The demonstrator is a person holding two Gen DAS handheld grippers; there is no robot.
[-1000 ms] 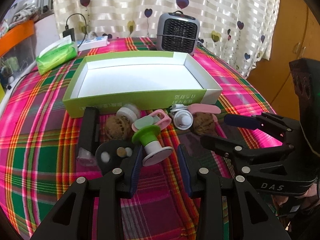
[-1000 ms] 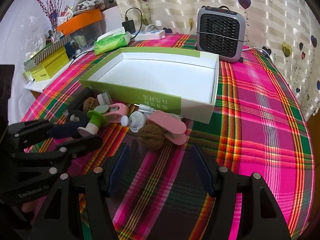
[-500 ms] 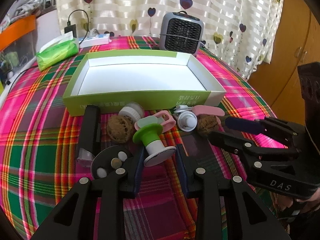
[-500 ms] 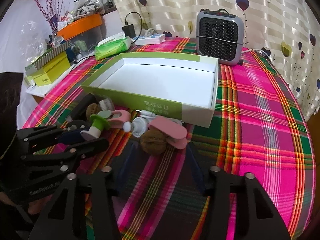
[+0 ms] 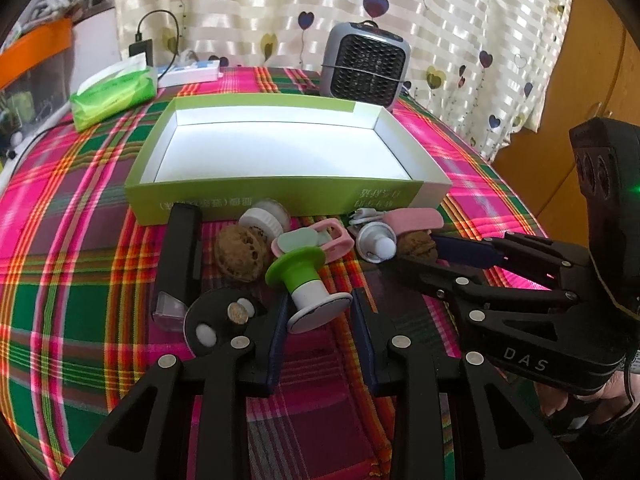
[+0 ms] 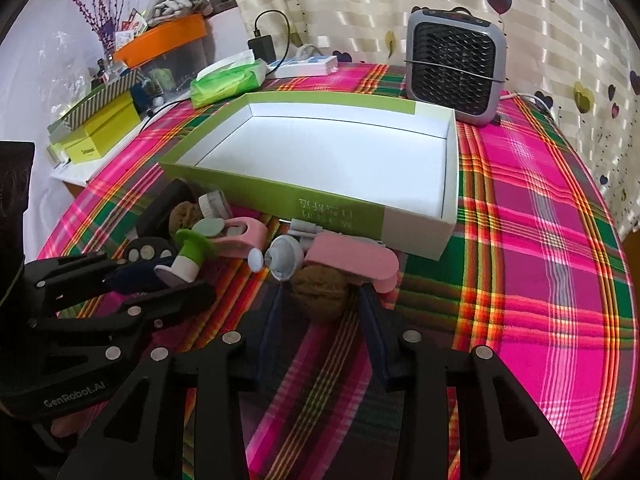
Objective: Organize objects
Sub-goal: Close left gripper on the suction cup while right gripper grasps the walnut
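Observation:
A green and white open box [image 5: 256, 200] [image 6: 280, 196] lies empty on the plaid cloth. A heap of small items lies in front of it. My left gripper [image 5: 320, 316] is open around the base of a green and white stopper [image 5: 308, 284] [image 6: 188, 256]. My right gripper [image 6: 320, 308] is open with a brown walnut [image 6: 320, 292] [image 5: 418, 246] between its fingertips. Beside these lie a second walnut [image 5: 240, 254], pink clips [image 5: 332, 238] [image 6: 352, 260], a white cap [image 5: 376, 242] [image 6: 282, 258], a black bar [image 5: 180, 252] and a black disc [image 5: 216, 320].
A grey fan heater [image 5: 364, 66] [image 6: 456, 74] stands behind the box. A green tissue pack [image 5: 114, 94] [image 6: 228, 82] and a power strip [image 5: 192, 72] lie at the back left. Yellow boxes [image 6: 100, 132] sit past the table's left edge.
Both grippers have moved forward toward the heap. The left now brackets the stopper's base, the right now brackets the walnut. The objects have not moved.

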